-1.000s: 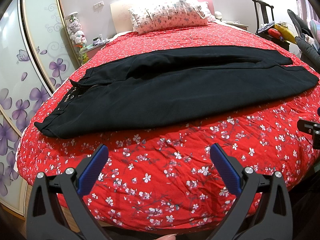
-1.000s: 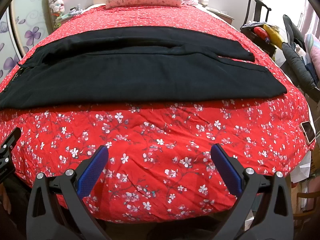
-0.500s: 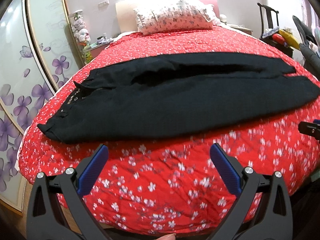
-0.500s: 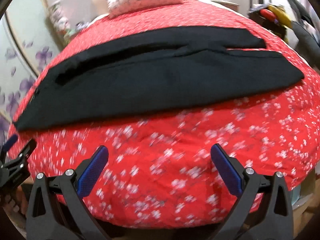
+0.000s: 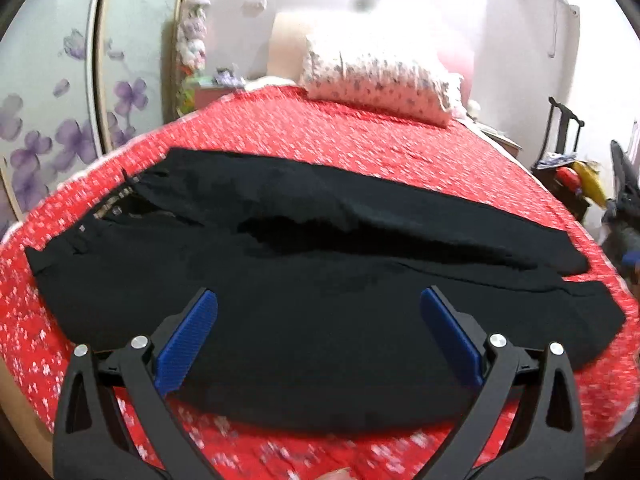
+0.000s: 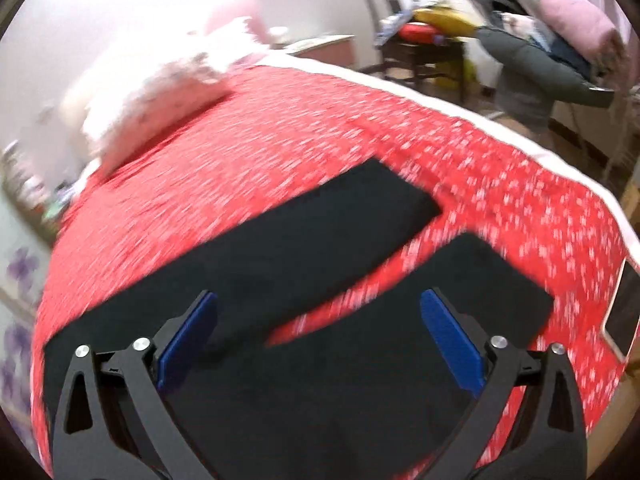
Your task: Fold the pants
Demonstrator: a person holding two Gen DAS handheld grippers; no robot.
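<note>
Black pants [image 5: 304, 280] lie flat across the red flowered bed [image 5: 360, 140], waistband at the left, the two leg ends at the right. In the left wrist view my left gripper [image 5: 318, 300] hovers open over the near leg, close to the pants' middle. In the right wrist view, which is blurred, my right gripper [image 6: 318, 300] stands open over the near leg of the pants [image 6: 320, 272], with the two separate leg ends just ahead. Neither gripper holds cloth.
A flowered pillow [image 5: 380, 76] lies at the head of the bed. A wardrobe with purple flowers [image 5: 48, 120] stands at the left. A chair piled with things [image 6: 420, 48] and clothing [image 6: 540, 52] stand beyond the bed's right side. A phone [image 6: 622, 312] lies near the right edge.
Both grippers have moved forward from the foot of the bed to over the pants. The right gripper has swung toward the leg ends. Both stay open.
</note>
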